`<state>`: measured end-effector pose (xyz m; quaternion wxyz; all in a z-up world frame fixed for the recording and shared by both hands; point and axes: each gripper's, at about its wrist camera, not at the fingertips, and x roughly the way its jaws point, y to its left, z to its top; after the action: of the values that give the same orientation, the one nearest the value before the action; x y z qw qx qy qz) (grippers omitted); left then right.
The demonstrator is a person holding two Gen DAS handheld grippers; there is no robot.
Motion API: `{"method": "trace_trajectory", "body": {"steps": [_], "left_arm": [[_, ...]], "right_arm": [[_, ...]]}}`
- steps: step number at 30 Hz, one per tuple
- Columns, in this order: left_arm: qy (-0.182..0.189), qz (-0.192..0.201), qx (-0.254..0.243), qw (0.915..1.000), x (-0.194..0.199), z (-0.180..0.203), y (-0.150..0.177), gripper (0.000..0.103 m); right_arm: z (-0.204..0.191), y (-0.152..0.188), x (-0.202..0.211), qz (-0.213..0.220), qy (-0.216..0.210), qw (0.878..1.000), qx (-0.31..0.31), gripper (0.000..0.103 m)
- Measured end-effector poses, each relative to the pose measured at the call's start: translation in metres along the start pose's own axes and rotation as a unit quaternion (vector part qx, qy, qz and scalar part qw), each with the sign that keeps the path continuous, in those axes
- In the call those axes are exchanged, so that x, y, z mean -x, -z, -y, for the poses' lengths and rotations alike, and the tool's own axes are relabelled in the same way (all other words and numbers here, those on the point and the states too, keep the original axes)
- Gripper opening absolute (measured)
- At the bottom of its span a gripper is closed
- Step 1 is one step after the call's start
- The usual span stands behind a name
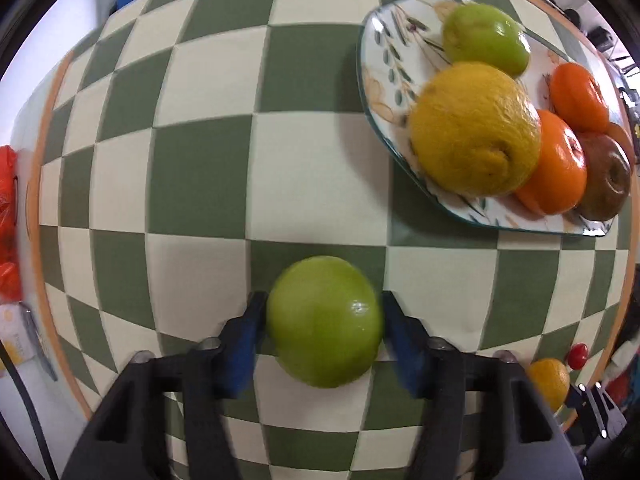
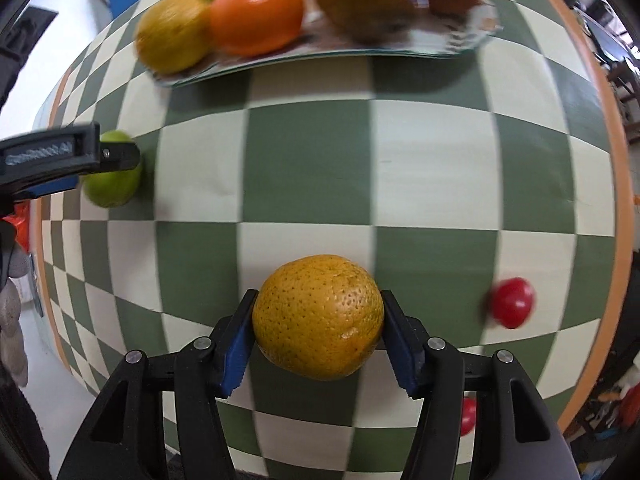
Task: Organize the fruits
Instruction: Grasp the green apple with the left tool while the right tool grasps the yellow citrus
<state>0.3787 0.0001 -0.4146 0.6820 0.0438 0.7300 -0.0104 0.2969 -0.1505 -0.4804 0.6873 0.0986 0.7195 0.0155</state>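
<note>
Two fruits sit between my jaws at once, one per hand. Through the left wrist camera, my left gripper has its blue pads pressed against both flanks of a green apple, which rests on the checked tablecloth. The plate lies up and to the right, already carrying a lemon, another apple and tangerines, so free space on it is scarce. Lifting carelessly, I judge, could squirt this smooth round fruit out sideways.

Through the right wrist camera, my right gripper clasps a yellow-orange citrus on both sides. A cherry tomato lies near on the right, a second one low by my finger; a sweep that way could send them rolling toward the orange table edge. Open cloth lies between me and the plate.
</note>
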Motion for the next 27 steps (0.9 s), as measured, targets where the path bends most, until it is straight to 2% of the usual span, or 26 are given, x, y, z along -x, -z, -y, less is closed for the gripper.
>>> {"method": "trace_trajectory", "body": {"steps": [3, 9, 11, 16, 22, 27], "left_arm": [[0.000, 0.008, -0.011, 0.9999, 0.002, 0.010, 0.013, 0.052], [0.043, -0.016, 0.002, 0.9989, -0.005, 0.020, 0.062, 0.052], [0.043, -0.013, 0.004, 0.9990, -0.006, 0.022, 0.069, 0.052], [0.040, 0.000, 0.009, 0.9991, -0.001, 0.024, 0.070, 0.052], [0.032, 0.001, 0.001, 0.9995, 0.004, 0.037, 0.067, 0.052], [0.036, 0.006, 0.002, 0.9993, 0.008, 0.034, 0.060, 0.052]], "right_arm": [[0.011, -0.003, -0.003, -0.001, 0.002, 1.000, -0.010, 0.061], [0.023, -0.005, -0.005, -0.003, -0.013, 1.000, -0.015, 0.061], [0.026, -0.002, -0.006, -0.005, -0.023, 1.000, -0.021, 0.062], [0.043, -0.005, 0.004, -0.005, -0.020, 1.000, -0.011, 0.062], [0.034, 0.000, 0.007, 0.008, -0.006, 1.000, 0.015, 0.061], [0.038, -0.003, 0.009, 0.006, -0.007, 1.000, 0.021, 0.061]]}}
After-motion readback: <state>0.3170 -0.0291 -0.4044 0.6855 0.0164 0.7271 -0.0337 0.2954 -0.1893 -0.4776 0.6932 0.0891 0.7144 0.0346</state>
